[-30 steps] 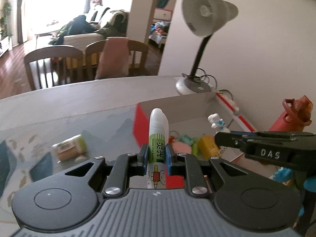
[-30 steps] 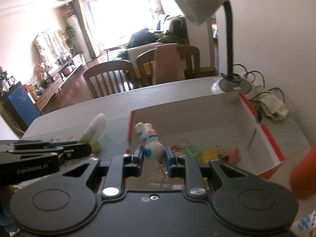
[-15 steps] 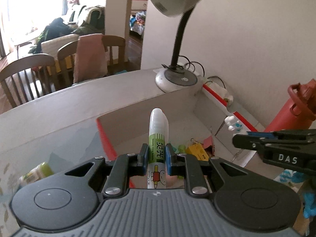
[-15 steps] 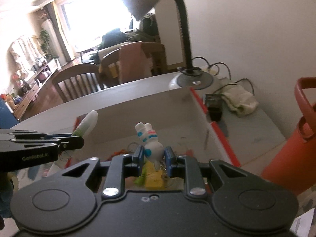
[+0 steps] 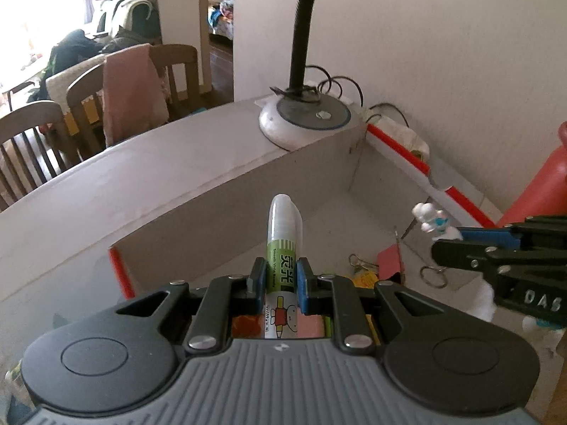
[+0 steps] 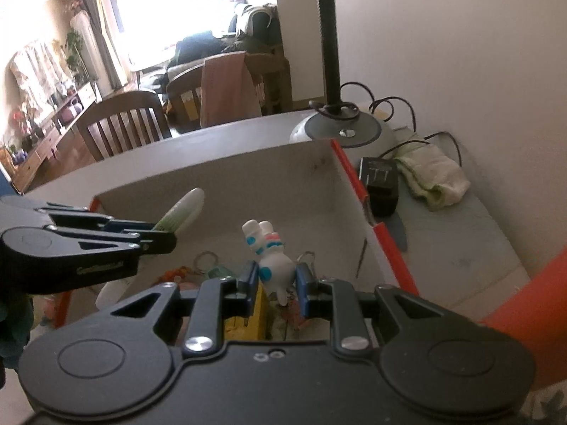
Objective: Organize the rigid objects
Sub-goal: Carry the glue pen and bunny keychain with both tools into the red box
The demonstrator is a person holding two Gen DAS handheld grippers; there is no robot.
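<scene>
My left gripper [image 5: 280,279] is shut on a glue stick [image 5: 284,244] with a green label and white cap, held over the near left part of an open cardboard box [image 5: 319,163] with red edges. My right gripper [image 6: 275,278] is shut on a small white rabbit figure [image 6: 272,258] with blue and pink marks, above the box [image 6: 248,177] floor. Each gripper shows in the other's view: the right one [image 5: 443,237] at the right, the left one [image 6: 166,233] at the left. Keychains and small coloured items [image 5: 365,276] lie on the box floor.
A desk lamp base [image 5: 304,120] with cables stands behind the box's far corner. A black adapter [image 6: 379,184] and a pale cloth [image 6: 432,177] lie right of the box. An orange-red bottle [image 6: 531,290] stands at the right. Wooden chairs [image 6: 124,124] are beyond the table.
Both grippers have moved forward and down over the box with their objects still gripped. The lamp base and box walls now look closer.
</scene>
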